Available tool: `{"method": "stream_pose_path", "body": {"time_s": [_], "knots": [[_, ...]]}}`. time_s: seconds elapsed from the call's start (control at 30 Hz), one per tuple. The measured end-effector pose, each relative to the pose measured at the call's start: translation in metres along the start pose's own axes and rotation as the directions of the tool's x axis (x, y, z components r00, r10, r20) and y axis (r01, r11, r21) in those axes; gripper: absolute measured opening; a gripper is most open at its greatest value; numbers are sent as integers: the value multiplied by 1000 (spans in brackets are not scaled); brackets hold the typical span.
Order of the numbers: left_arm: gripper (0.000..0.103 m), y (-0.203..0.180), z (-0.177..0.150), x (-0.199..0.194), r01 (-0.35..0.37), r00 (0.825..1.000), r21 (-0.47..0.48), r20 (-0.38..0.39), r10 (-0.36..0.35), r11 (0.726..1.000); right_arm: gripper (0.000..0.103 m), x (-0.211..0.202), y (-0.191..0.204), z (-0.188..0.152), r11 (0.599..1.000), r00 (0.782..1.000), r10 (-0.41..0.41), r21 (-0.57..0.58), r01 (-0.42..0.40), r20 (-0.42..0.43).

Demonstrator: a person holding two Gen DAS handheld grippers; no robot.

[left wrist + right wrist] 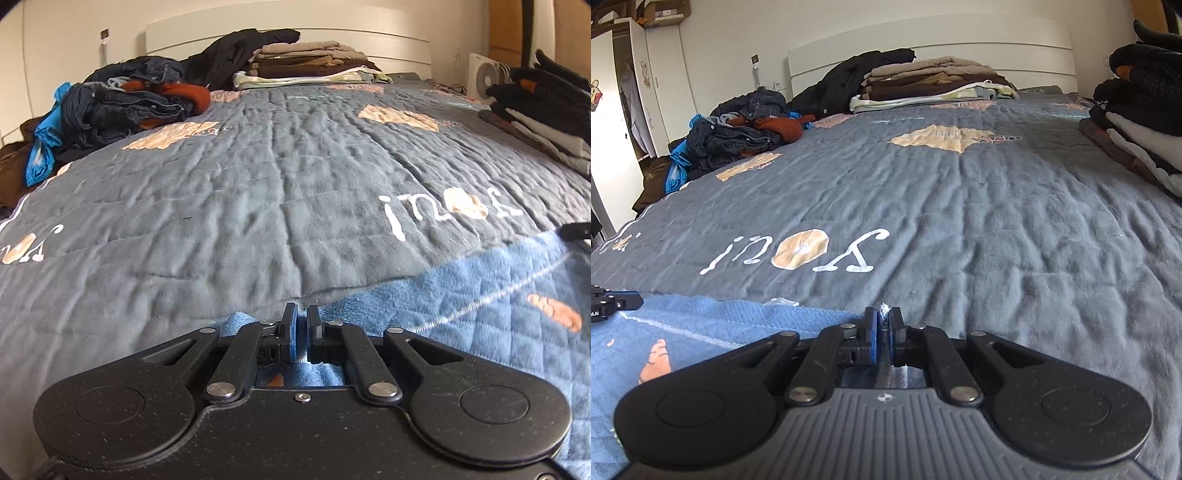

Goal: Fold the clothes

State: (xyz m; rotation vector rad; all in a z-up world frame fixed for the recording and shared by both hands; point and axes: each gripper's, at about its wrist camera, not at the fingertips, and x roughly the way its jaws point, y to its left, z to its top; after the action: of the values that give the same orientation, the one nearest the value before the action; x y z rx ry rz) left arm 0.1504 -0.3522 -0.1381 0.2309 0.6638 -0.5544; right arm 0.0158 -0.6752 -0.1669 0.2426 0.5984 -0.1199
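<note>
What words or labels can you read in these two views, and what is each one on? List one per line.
"inof", upside down: grey bedspread.
"inoz", same white lettering, right wrist view.
Small print on the beige patches: too blurred to read.
Marking on the left gripper: cut off, unreadable.

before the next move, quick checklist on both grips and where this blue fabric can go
1. Left gripper closed at the blue quilted fabric edge: cannot tell, a slit shows between the pads.
2. Right gripper shut on the fabric: ok, white edge pinched.
3. Bedspread ahead free: ok.
4. Unfolded clothes heap clear of the path: ok.
5. Folded stack clear: ok.
</note>
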Motion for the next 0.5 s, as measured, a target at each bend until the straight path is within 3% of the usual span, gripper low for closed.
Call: {"method": "stream_pose_path", "body": {"time_s": [0.23,0.33,0.37,0.4,0.43,0.5], "knots": [[6,10,21,-26,37,998,-91,45,-33,995,15,-40,-7,28,1000,1000,-8,13,8,16],[7,8,32,-50,71,994,-118,89,-60,990,27,-66,3,42,999,999,38,5,-38,21],[8,5,34,-58,86,992,-123,101,-73,989,35,-72,10,44,998,998,59,-6,-59,10],[14,-1,34,-65,103,990,-117,106,-90,988,41,-78,20,46,996,996,86,-23,-86,1],[29,-7,33,-72,119,988,-109,110,-107,987,43,-85,30,46,993,993,114,-40,-114,-6],[45,-22,27,-83,148,983,-80,117,-138,986,49,-96,53,40,983,985,170,-68,-171,-17]]}}
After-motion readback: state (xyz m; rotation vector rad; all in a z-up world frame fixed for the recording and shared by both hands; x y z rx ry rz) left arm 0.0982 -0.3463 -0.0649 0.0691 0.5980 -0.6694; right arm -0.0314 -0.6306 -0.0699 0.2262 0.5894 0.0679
